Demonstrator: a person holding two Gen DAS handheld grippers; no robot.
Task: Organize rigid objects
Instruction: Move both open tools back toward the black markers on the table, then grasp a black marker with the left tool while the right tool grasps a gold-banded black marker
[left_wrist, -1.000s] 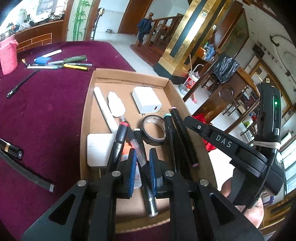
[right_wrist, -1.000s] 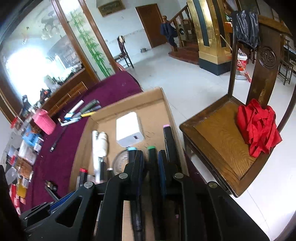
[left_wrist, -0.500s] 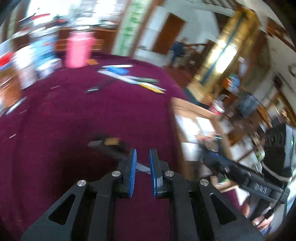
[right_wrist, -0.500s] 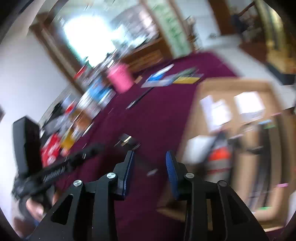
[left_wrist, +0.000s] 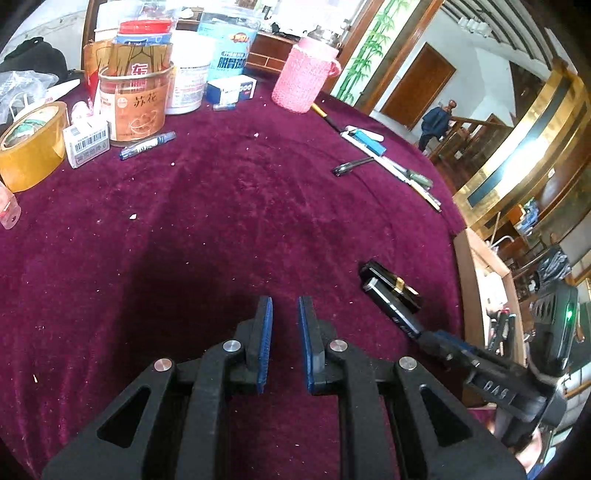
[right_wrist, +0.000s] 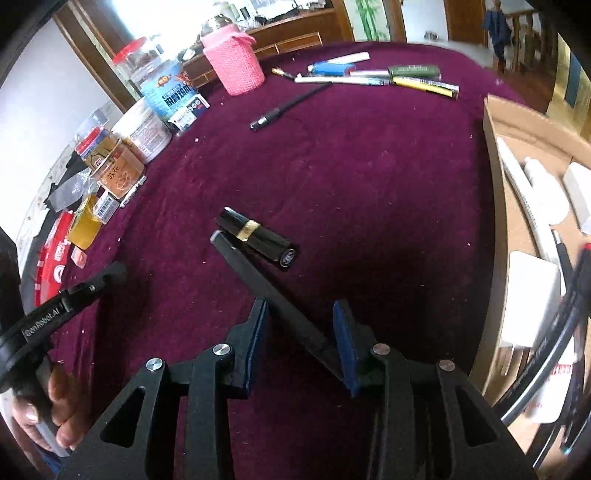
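A long black bar (right_wrist: 258, 280) lies on the purple cloth and runs between the pads of my right gripper (right_wrist: 301, 314), which is open around its near end. A black tube with a gold band (right_wrist: 255, 234) lies against the bar's far end. Both show in the left wrist view, the bar (left_wrist: 391, 302) and the tube (left_wrist: 391, 282), right of my left gripper (left_wrist: 285, 308). My left gripper is nearly closed, empty, over bare cloth. The cardboard box (right_wrist: 496, 192) at the right holds white items and markers.
Pens and markers (right_wrist: 388, 75) lie in a row at the far edge, with a black pen (right_wrist: 288, 107) nearer. A pink knitted holder (right_wrist: 234, 66), jars, cans (left_wrist: 135, 103), small boxes and a tape roll (left_wrist: 29, 146) crowd the far left.
Both grippers have swung left, away from the cardboard box, to the purple cloth. The right gripper has opened and now straddles the black bar. The left gripper stays nearly closed.
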